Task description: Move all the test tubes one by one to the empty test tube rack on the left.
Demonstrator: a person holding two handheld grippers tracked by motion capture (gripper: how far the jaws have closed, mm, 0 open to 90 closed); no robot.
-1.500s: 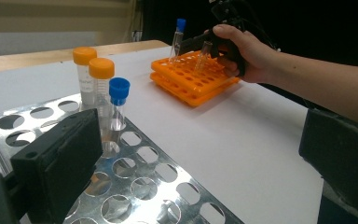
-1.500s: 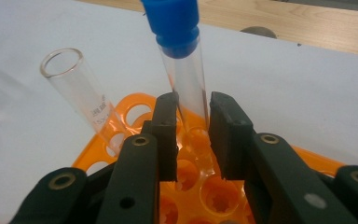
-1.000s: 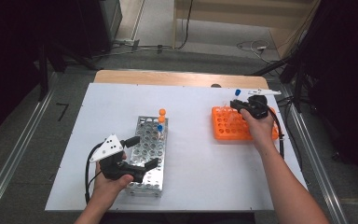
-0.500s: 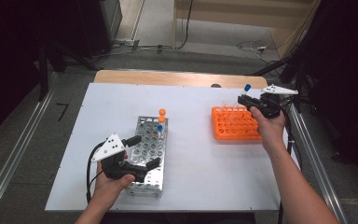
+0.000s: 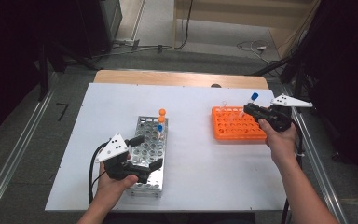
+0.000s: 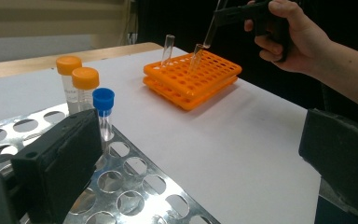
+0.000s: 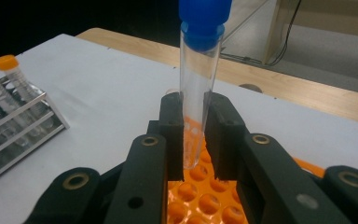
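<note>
The clear, blue-capped plastic tube [image 7: 199,79] is clamped upright in the right gripper [image 7: 196,140], lifted just above the orange plastic rack [image 5: 237,126]. Moving it to the steel rack [image 5: 150,154], which the left gripper [image 5: 145,154] straddles with jaws apart, seems left to do.

Metal rack [image 5: 148,154] stands on the counter [image 5: 191,186] at left; plastic rack [image 5: 237,125] at right, well apart. Three capped tubes [image 5: 160,122] stand in the metal rack's far end.

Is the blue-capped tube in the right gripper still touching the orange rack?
Apart. In the left gripper view the tube in the right gripper hangs with its tip clear above the orange rack.
</note>
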